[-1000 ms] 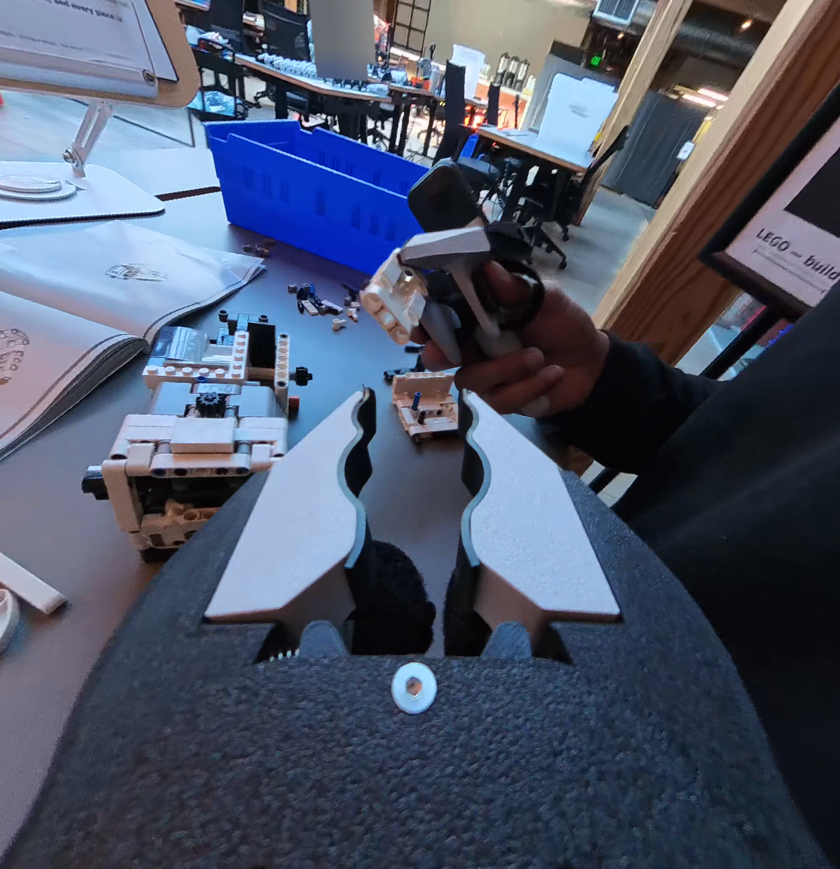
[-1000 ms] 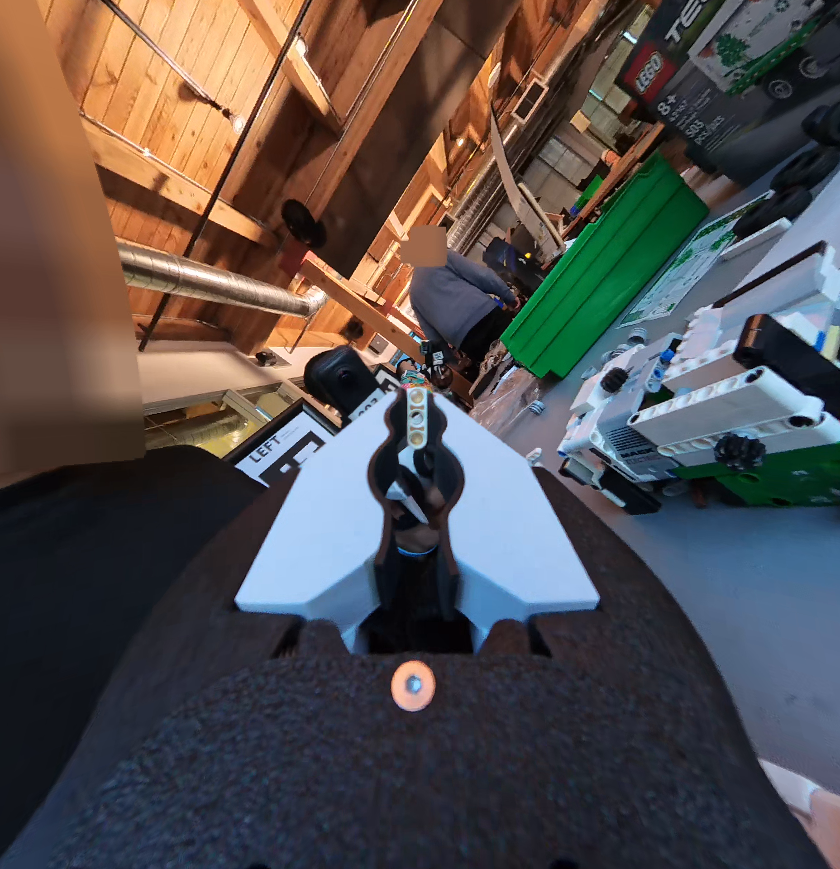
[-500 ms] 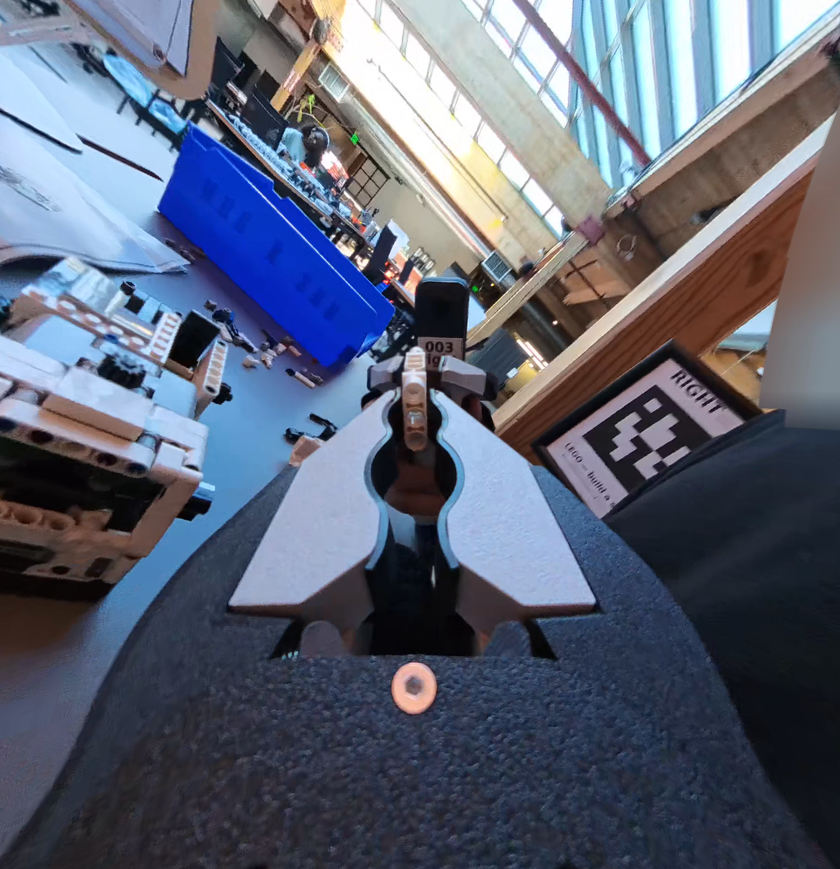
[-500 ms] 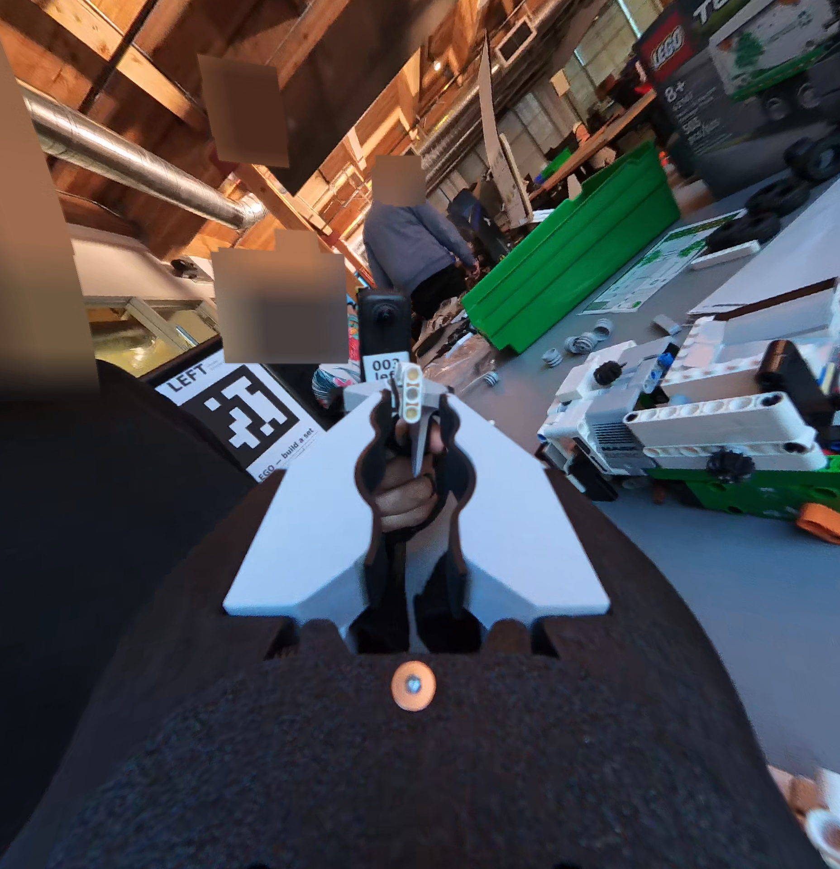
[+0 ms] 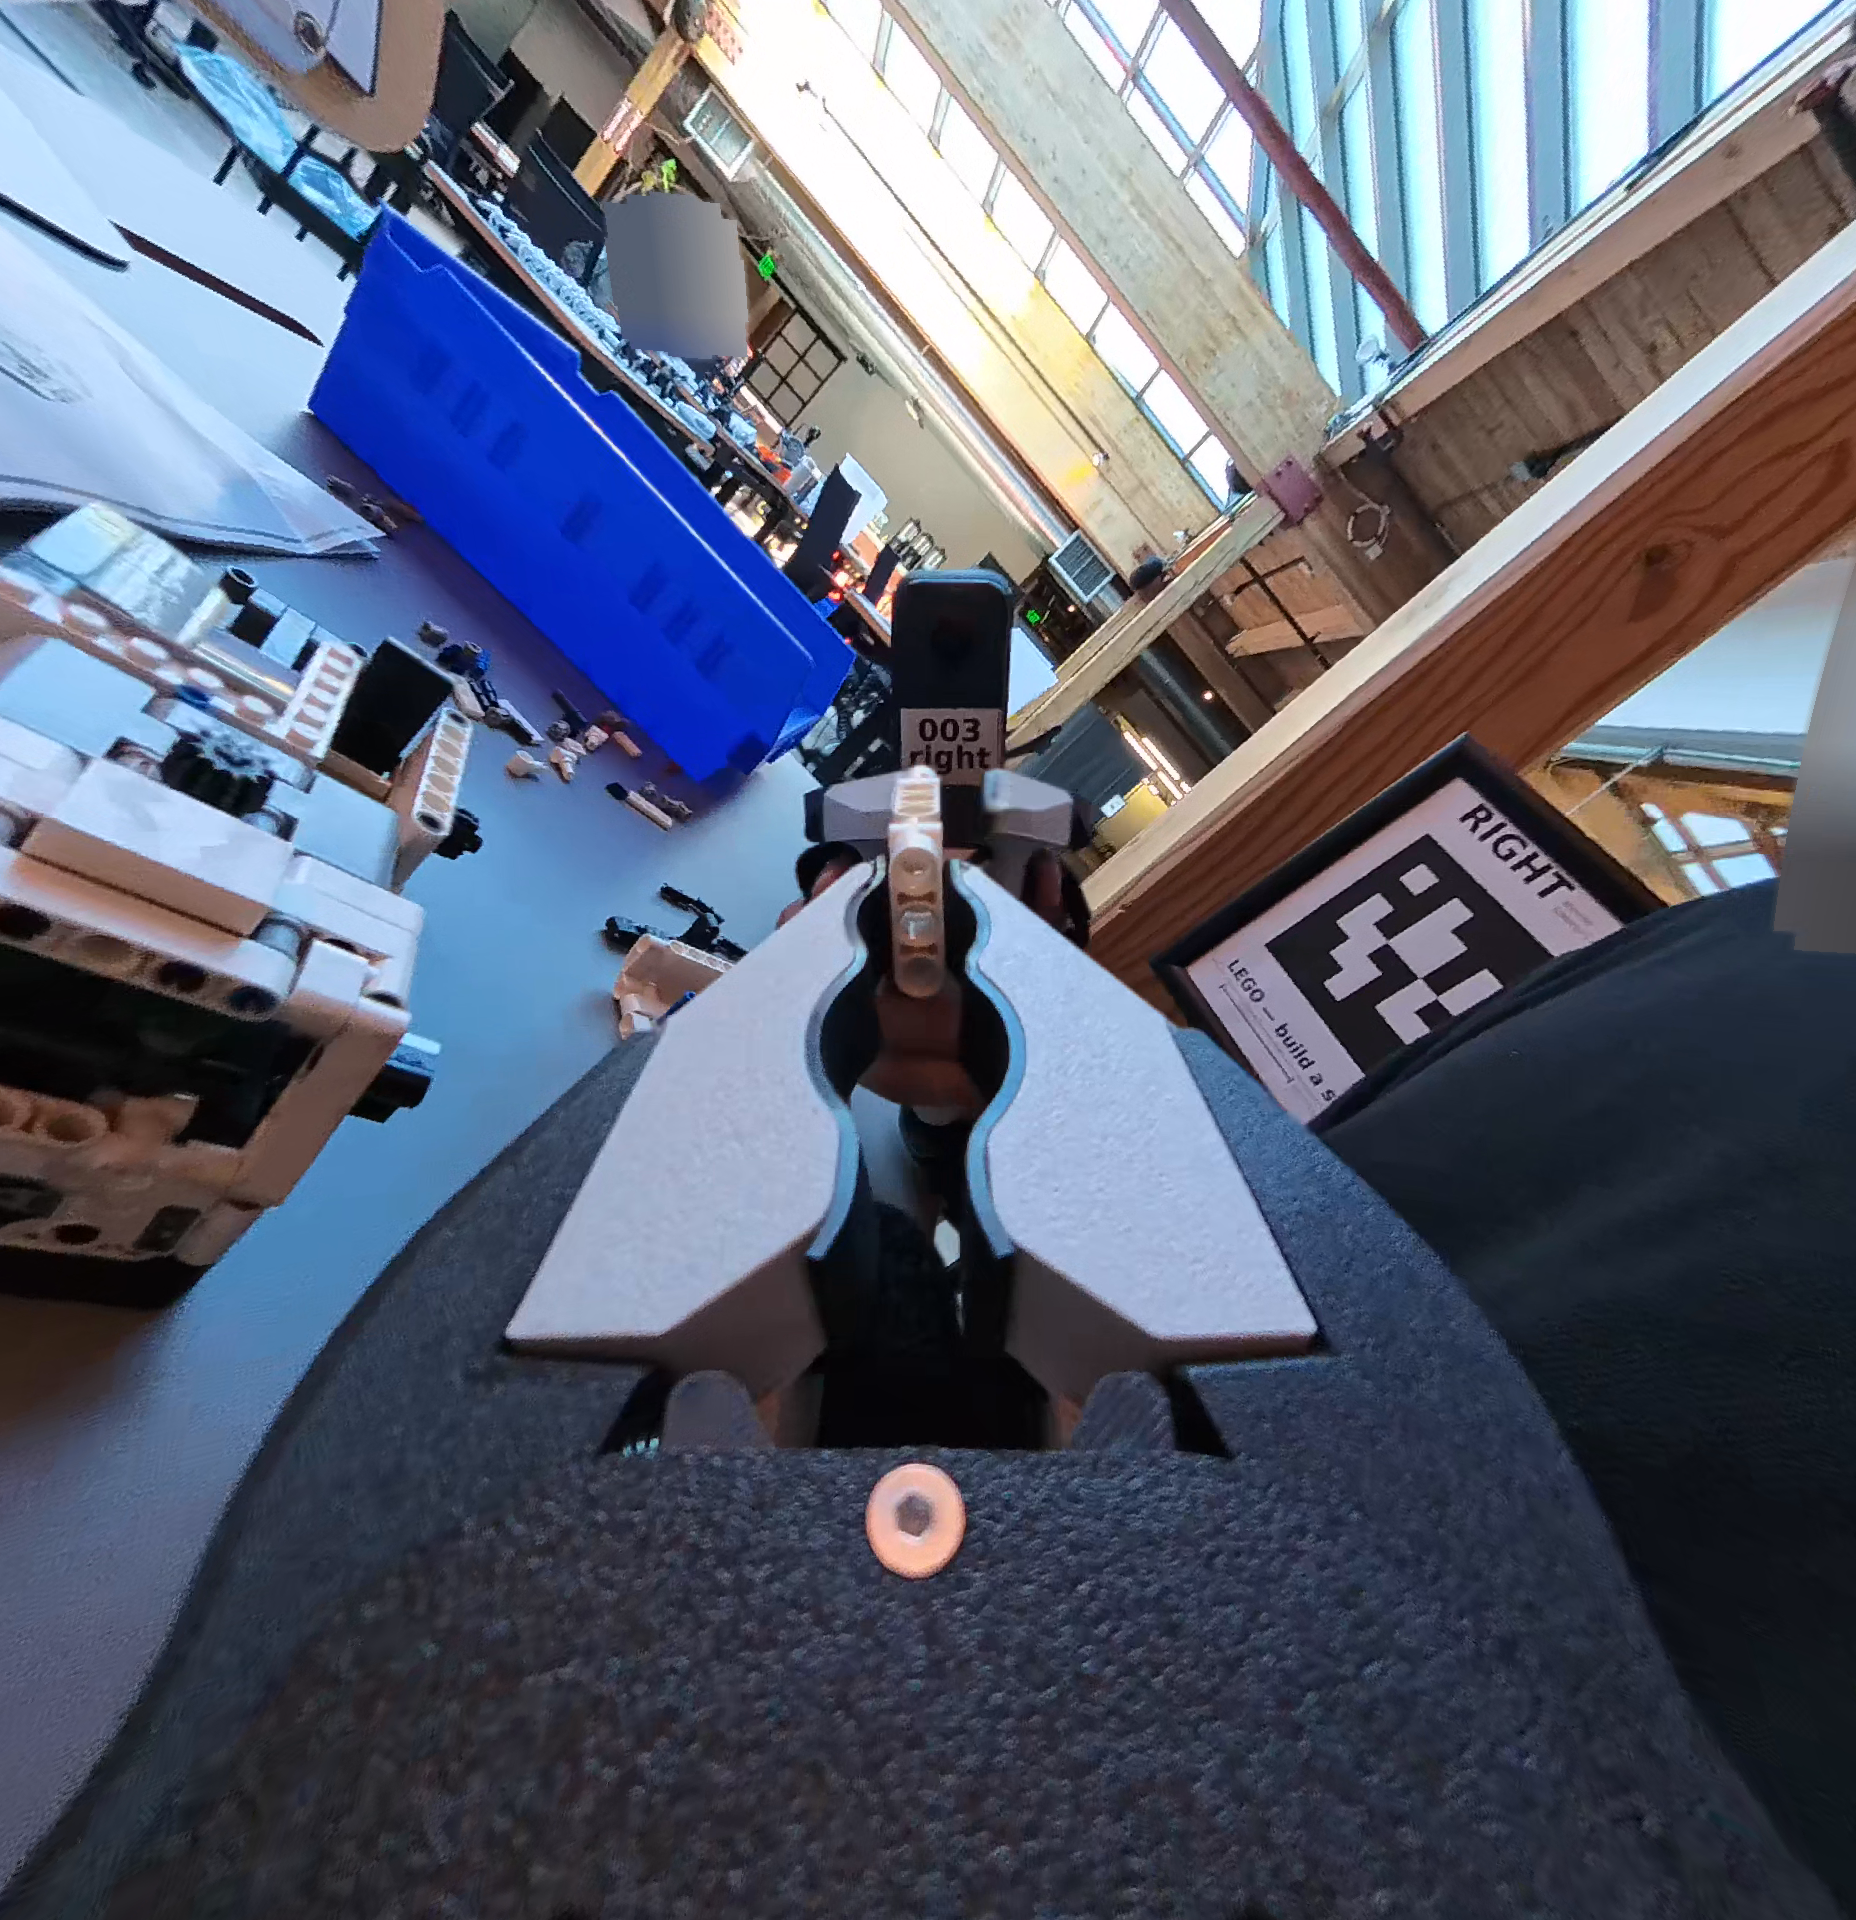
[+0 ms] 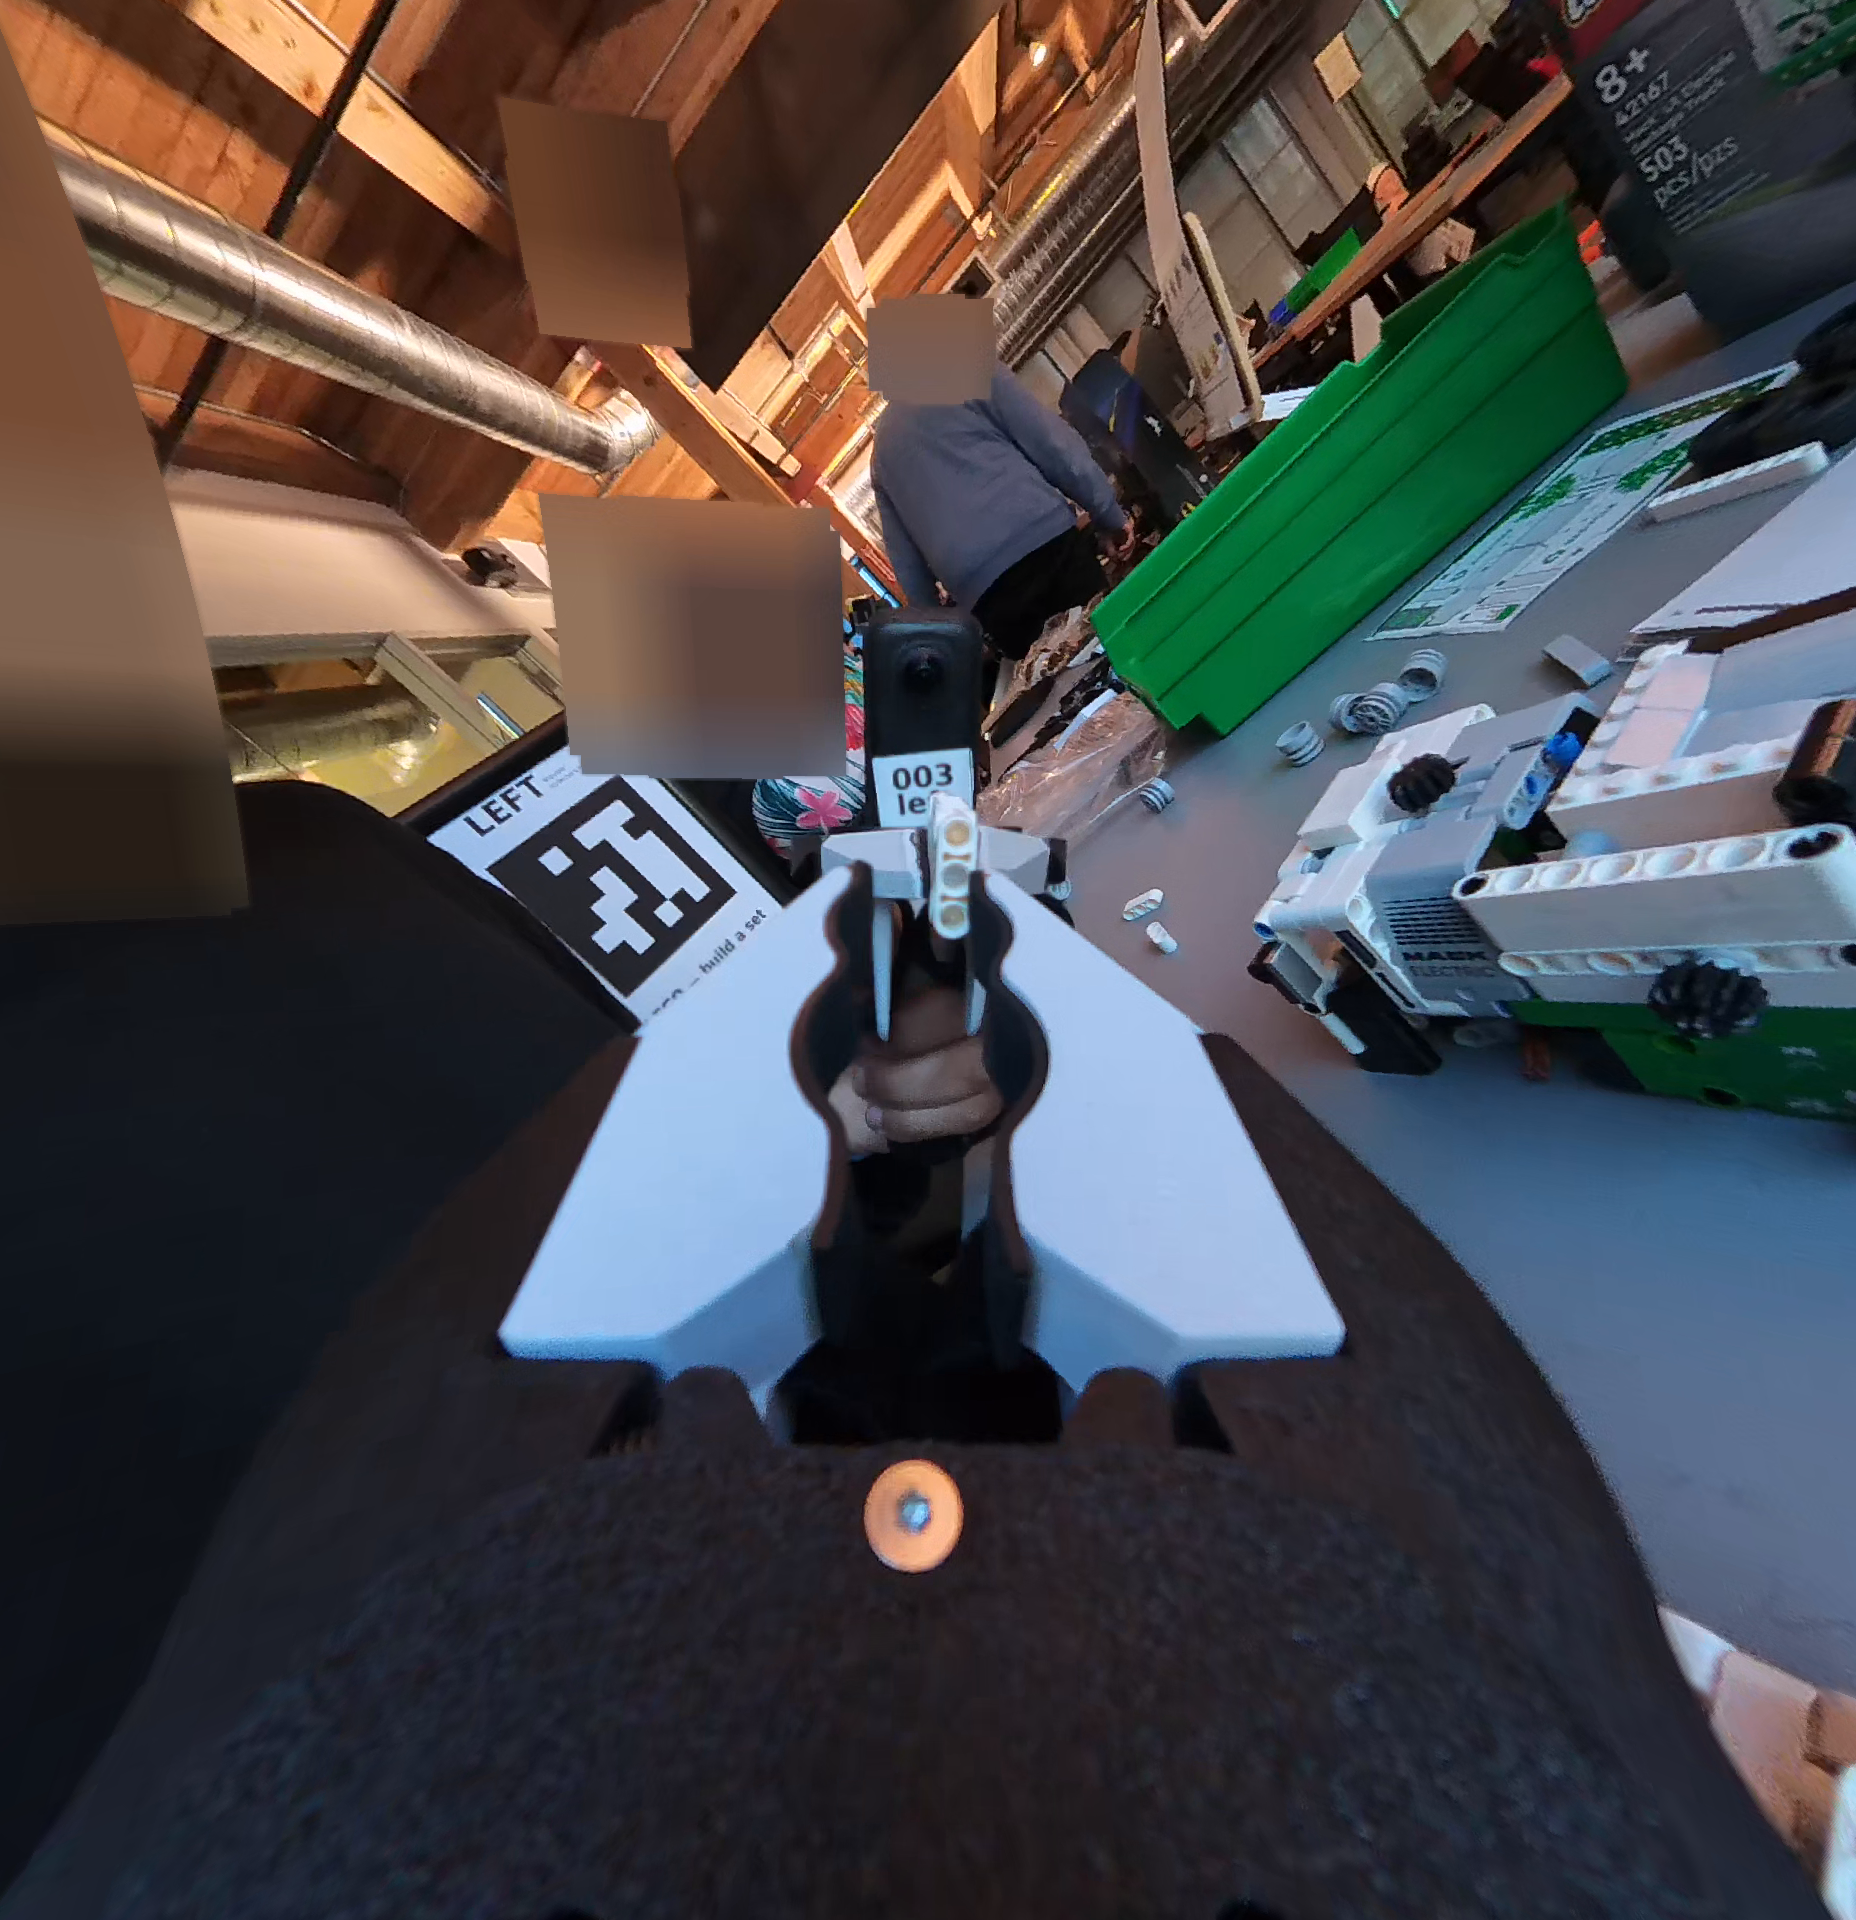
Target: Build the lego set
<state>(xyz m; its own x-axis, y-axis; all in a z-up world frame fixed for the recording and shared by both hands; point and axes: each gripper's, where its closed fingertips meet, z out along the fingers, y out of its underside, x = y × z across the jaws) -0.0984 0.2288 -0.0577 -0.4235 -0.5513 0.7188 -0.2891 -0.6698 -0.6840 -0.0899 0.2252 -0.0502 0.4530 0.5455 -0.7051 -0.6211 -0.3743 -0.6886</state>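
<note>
My left gripper (image 5: 913, 896) and right gripper (image 6: 922, 904) face each other, tip to tip, above the table's near edge. A small white lego beam (image 5: 916, 883) stands upright between the left fingertips, and the left jaws are shut on it. In the right wrist view the same beam (image 6: 951, 868) sits at the right gripper's tips, but those jaws stand a little wider than the beam, with a gap on its left side. The half-built white, grey and green truck model (image 5: 155, 935) stands on the table; it also shows in the right wrist view (image 6: 1578, 914).
A blue bin (image 5: 571, 488) and loose small parts (image 5: 591, 743) lie behind the truck, with a small white sub-assembly (image 5: 664, 966) near my tips. A green bin (image 6: 1371, 551), wheel hubs (image 6: 1371, 712) and a standing person (image 6: 986, 488) are on the other side. Framed marker boards (image 5: 1402, 935) flank the operator. Less than 4 cm separates the two grippers' tips.
The left gripper swung up from the table and shut on the white beam held by the right gripper. The right jaws then widened slightly around it.
</note>
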